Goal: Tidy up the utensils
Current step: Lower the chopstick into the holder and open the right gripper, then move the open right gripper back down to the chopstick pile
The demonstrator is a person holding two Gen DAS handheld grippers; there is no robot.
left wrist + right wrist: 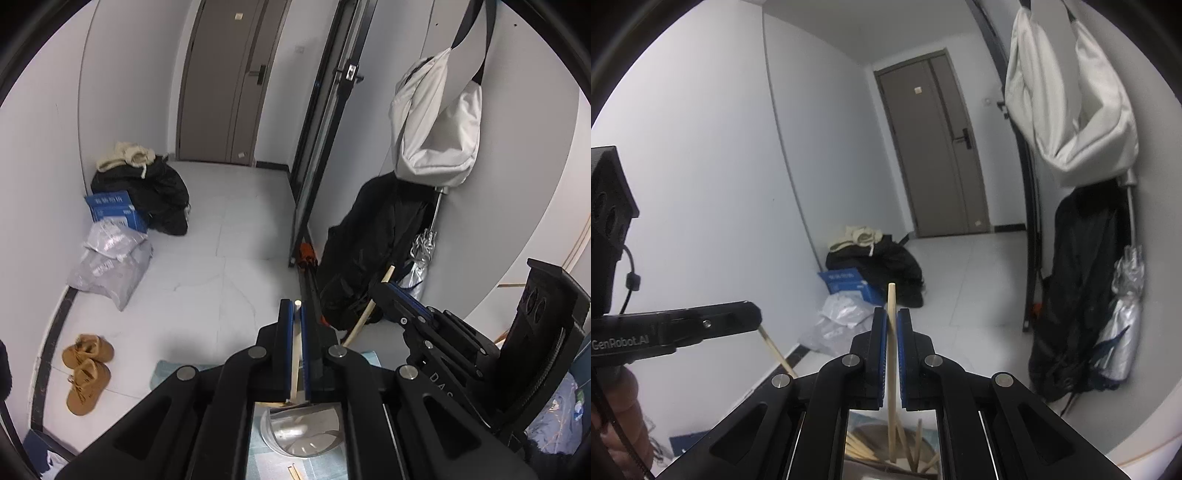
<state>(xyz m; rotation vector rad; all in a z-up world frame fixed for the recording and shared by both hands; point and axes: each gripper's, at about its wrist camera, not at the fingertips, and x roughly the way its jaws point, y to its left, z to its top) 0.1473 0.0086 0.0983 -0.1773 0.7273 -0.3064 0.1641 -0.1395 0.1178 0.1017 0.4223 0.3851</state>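
My left gripper is shut on a pale wooden chopstick that stands up between its blue pads, the tip just above them. My right gripper is shut on a second chopstick, also upright, whose tip rises well above the fingers. Each gripper shows in the other's view: the right gripper with its slanted chopstick, the left gripper with its chopstick poking out below. Under the right gripper a holder contains several chopsticks. A shiny metal bowl sits on a light blue mat below the left gripper.
Both grippers are held over a light tiled floor. Brown boots, grey plastic bags, a blue box and black clothing lie at the left wall. A white bag, a dark coat and a silver umbrella hang at right.
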